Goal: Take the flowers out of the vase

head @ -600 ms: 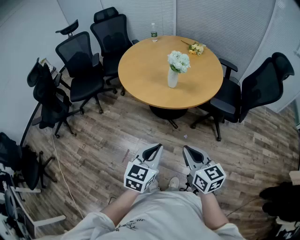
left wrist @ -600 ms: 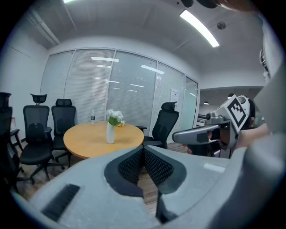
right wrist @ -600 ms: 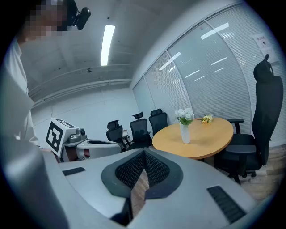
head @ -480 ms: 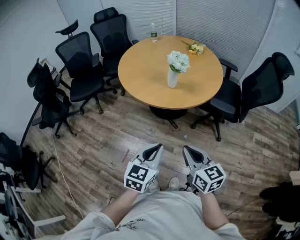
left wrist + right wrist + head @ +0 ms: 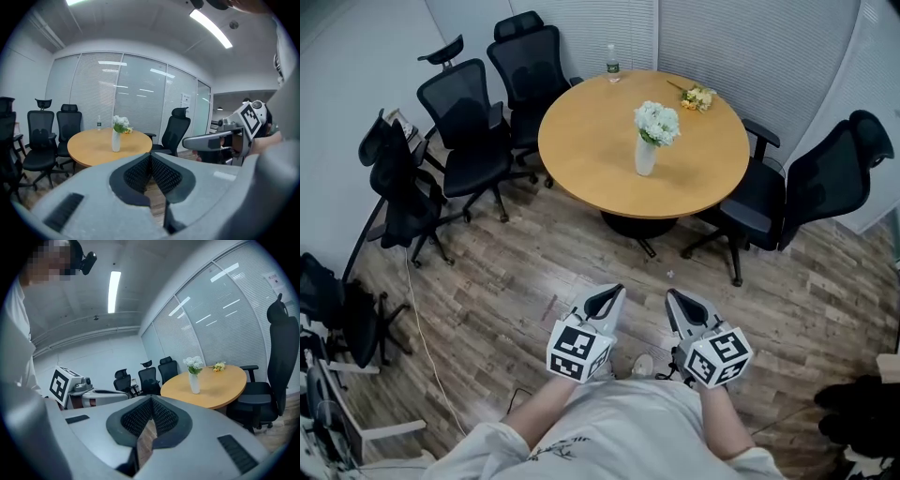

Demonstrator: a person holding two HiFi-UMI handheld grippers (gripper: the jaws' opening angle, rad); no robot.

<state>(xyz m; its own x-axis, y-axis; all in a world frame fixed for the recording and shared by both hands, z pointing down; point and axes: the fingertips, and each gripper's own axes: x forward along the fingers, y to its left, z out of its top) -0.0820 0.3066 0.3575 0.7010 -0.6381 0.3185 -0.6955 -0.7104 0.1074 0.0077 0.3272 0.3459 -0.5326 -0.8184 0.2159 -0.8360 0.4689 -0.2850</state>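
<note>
Office meeting room: round wooden table (image 5: 591, 159), black swivel chairs (image 5: 467, 103), glass partitions (image 5: 750, 47) with blinds

A vase (image 5: 645, 159) holding flowers (image 5: 657, 122) stood centred on the table (image 5: 581, 159); a bottle (image 5: 612, 64) and a loose bunch (image 5: 697, 97) sat at its far edge, 1 chair (image 5: 811, 187) to its right.
</note>
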